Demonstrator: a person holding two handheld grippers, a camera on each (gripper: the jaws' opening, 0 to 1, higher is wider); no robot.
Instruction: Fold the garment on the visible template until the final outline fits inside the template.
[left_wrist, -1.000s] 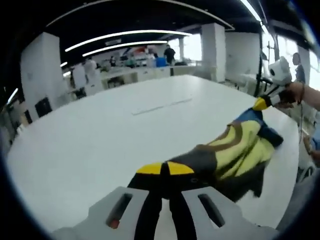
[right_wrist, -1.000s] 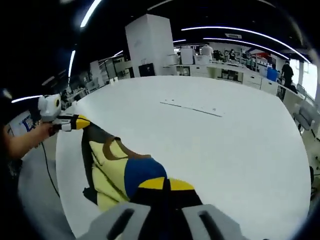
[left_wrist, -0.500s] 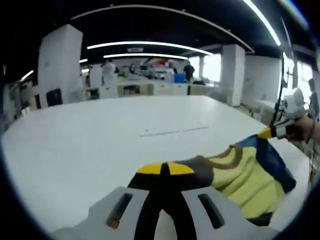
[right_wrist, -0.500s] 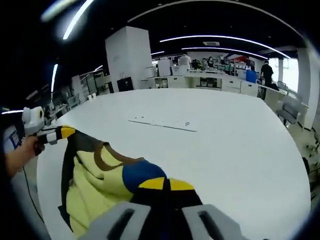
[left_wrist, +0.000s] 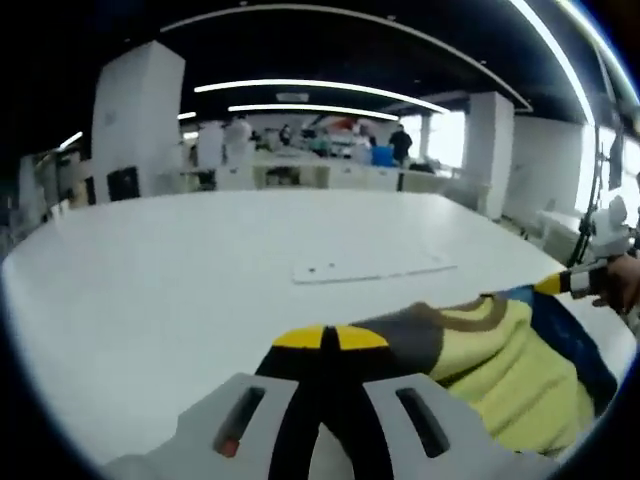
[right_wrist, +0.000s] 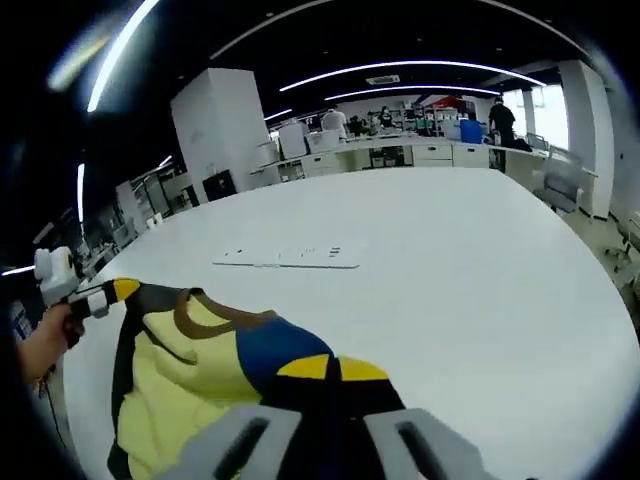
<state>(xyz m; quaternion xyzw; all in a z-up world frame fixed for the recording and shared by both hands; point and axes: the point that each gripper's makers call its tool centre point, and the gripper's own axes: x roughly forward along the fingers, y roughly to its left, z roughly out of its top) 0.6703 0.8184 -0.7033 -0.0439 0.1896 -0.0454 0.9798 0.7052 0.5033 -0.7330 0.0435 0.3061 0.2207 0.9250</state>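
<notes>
Garment held at two corners above the table, ahead of laying out.

Left gripper view: the left gripper (left_wrist: 322, 338) is clamped on the garment (left_wrist: 500, 365), which trails off to its right toward the right gripper (left_wrist: 549, 285).
Right gripper view: the right gripper (right_wrist: 322, 369) is closed on the garment (right_wrist: 190, 375), hanging to its left; the template (right_wrist: 285, 257) lies well ahead on the table (right_wrist: 480, 270). Carrying forward onto the template is judged next.

Table (right_wrist: 480, 260) wide open ahead; flat strip (right_wrist: 285, 258) mid-table (low), garment (right_wrist: 200, 370) stretched between tools.
</notes>
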